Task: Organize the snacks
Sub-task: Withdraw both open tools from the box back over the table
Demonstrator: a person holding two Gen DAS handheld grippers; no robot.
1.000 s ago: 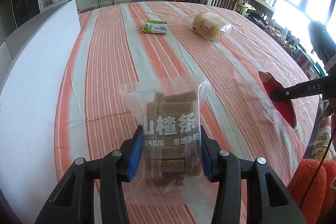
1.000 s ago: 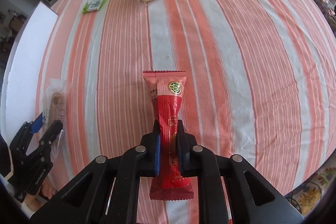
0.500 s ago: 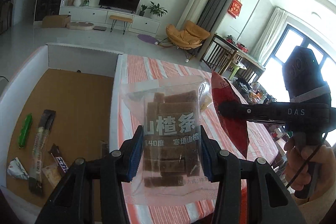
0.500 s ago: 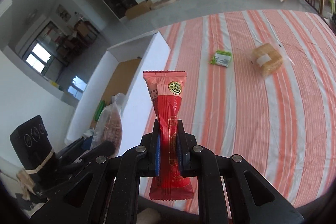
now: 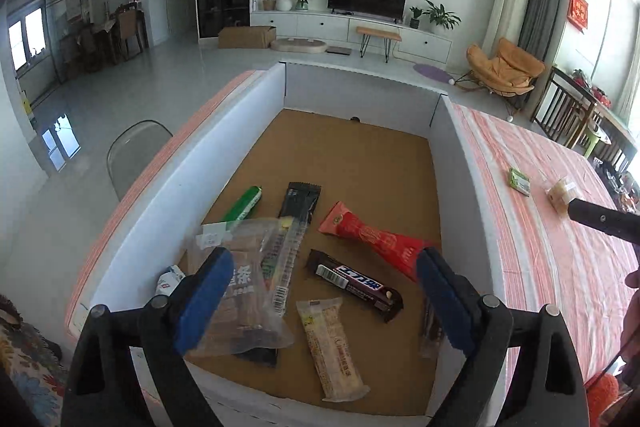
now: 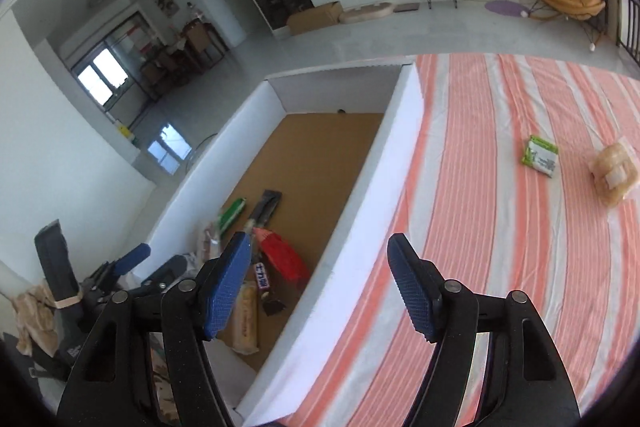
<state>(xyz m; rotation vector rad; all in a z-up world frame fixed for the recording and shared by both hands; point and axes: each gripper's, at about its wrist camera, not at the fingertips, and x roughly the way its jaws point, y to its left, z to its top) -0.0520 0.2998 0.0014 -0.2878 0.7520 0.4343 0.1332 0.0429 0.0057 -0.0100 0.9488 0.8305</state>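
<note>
Left wrist view, left gripper (image 5: 324,285) jaws wide apart above white-walled cardboard box (image 5: 460,187), clear hawthorn-strip bag (image 5: 240,291) and red wrapped snack (image 5: 372,239) inside, right gripper (image 6: 320,283) likewise spread empty.

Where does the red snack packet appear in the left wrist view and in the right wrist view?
Left wrist: red snack packet, right of centre, inside the box.
Right wrist: red snack packet, lower left of centre, in the box.
Shared landmark: green packet on the tablecloth.
</note>
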